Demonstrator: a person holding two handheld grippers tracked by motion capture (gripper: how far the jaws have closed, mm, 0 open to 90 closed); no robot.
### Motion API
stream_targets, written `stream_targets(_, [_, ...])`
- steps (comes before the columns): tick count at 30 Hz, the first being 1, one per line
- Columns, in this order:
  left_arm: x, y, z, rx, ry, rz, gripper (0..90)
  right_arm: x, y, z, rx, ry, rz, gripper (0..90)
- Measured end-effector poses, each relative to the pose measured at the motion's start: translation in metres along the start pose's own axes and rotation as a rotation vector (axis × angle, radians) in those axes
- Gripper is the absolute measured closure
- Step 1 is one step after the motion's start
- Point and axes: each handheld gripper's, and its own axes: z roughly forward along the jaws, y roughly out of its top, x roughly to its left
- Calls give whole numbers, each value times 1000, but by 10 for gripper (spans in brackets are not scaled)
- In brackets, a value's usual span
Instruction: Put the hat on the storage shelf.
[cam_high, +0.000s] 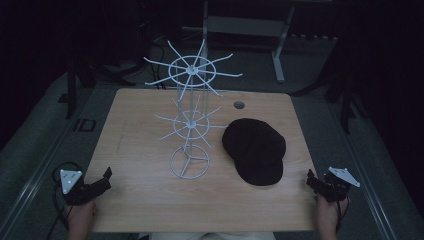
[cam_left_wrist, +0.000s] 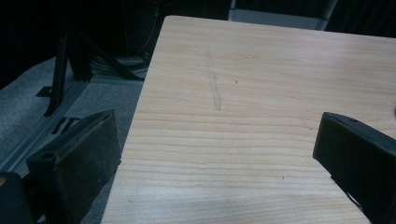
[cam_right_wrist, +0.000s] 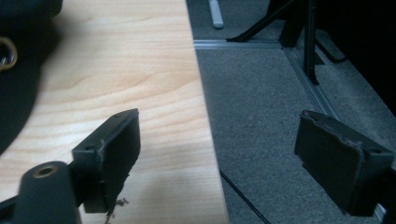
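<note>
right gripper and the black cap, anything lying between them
Nothing: in the high view, bare wooden table separates the right gripper from the black cap.

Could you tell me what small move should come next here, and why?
Probably bring the right gripper in over the table toward the black cap. Its jaws stand open and empty at the table's right edge, and the cap lies flat beside the white wire rack, nearer this gripper than the left gripper, which is also open at the left edge. The likely aim of hanging the cap is a guess.
</note>
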Motion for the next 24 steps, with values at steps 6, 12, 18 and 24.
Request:
stream_targets(6, [0, 0, 0, 5, 1, 3, 14, 0, 1, 1, 31, 33, -8, 129])
stream_targets(12, [0, 0, 0, 5, 2, 2, 14, -3, 19, -7, 68, 99, -2, 105])
stream_targets(18, [0, 0, 0, 6, 4, 2, 14, 2, 40, -15, 79, 123, -22, 121])
stream_targets(24, [0, 0, 0, 8, 4, 2, 14, 13, 54, -18, 62, 169, -35, 132])
